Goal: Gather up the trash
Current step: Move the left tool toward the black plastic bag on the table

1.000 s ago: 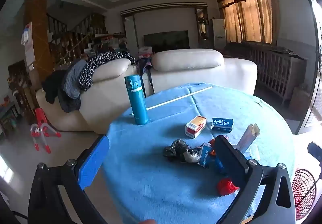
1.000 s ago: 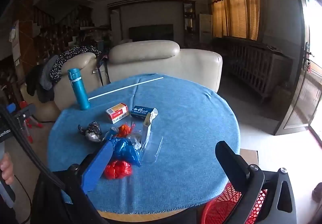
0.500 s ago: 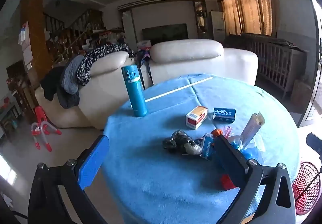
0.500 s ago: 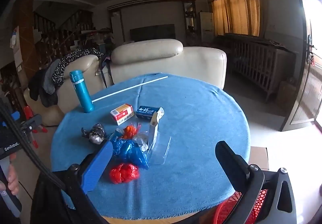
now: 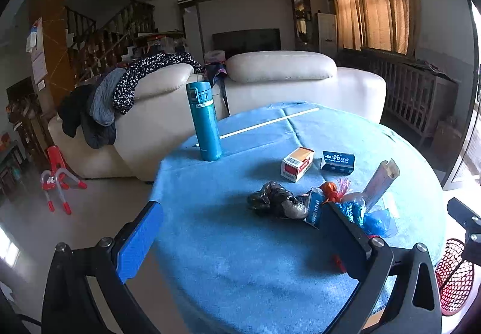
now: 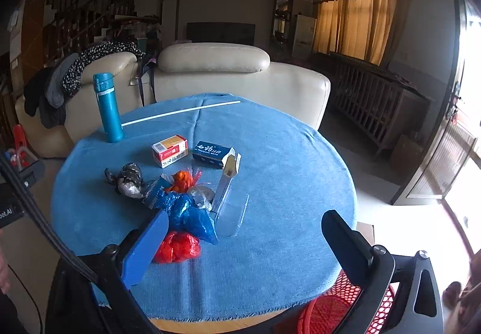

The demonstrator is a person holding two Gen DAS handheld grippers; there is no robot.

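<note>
Table contents, left to right, as we count them from the right wrist view:

- Teal flask (image 6: pixel 108 108), upright near the far left edge of the blue tablecloth (image 6: pixel 285 171); likely not trash.
- Black crumpled bag (image 6: pixel 127 179).
- Orange-and-white box (image 6: pixel 170 150) and dark blue box (image 6: pixel 212 153), side by side.
- Central heap: blue plastic bag (image 6: pixel 188 215), red bag (image 6: pixel 177 247), orange netting (image 6: pixel 182 180), opened carton (image 6: pixel 225 183), clear wrapper (image 6: pixel 233 217).
- Red mesh basket (image 6: pixel 336 307), on the floor beside the near table edge.

Left gripper (image 5: pixel 240 232): jaws spread, empty, over the table. Right gripper (image 6: pixel 243 241): jaws spread, empty, just short of the heap.

Progress, in our judgement: nothing collected yet; every piece of trash remains on the table.
</note>
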